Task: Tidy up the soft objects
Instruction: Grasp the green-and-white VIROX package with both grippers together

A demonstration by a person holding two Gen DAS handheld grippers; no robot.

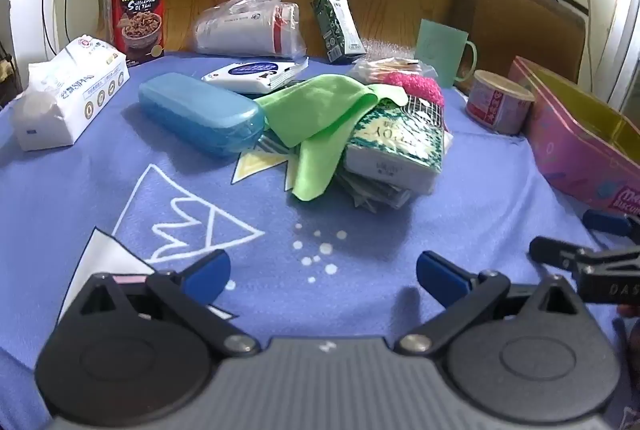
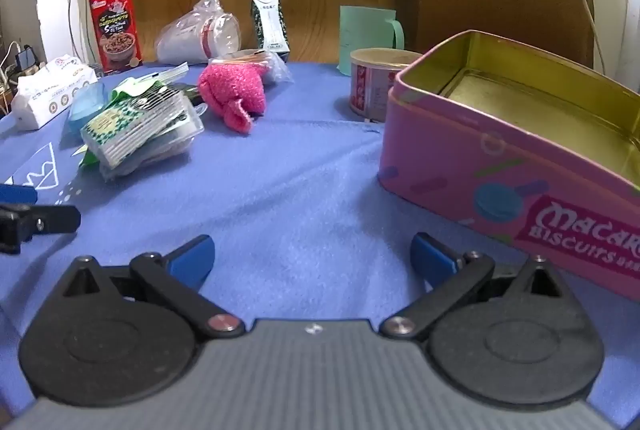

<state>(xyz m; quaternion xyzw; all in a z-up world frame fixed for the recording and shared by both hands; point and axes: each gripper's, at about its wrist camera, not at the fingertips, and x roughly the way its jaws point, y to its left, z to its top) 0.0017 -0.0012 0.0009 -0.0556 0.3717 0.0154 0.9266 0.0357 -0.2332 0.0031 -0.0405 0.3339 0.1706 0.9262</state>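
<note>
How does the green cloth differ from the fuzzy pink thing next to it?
The green cloth is smooth, thin and spread out, draped over a stack of packets; the pink thing is fuzzy, thick and bunched up, lying on the blue tablecloth. Both look soft and lie untouched.

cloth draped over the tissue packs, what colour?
Bright green, plain, no pattern. The cloth shows best in the left wrist view; the right wrist view mostly hides it.

Both views are evenly lit by soft indoor light — colours read slightly washed and hazy. Faint shadows lie on the blue surface [image 1: 120, 197] beneath the near gripper fingers. Fisheye bending curves the edges, the corners go dark, and far detail is soft — no strong glare.
</note>
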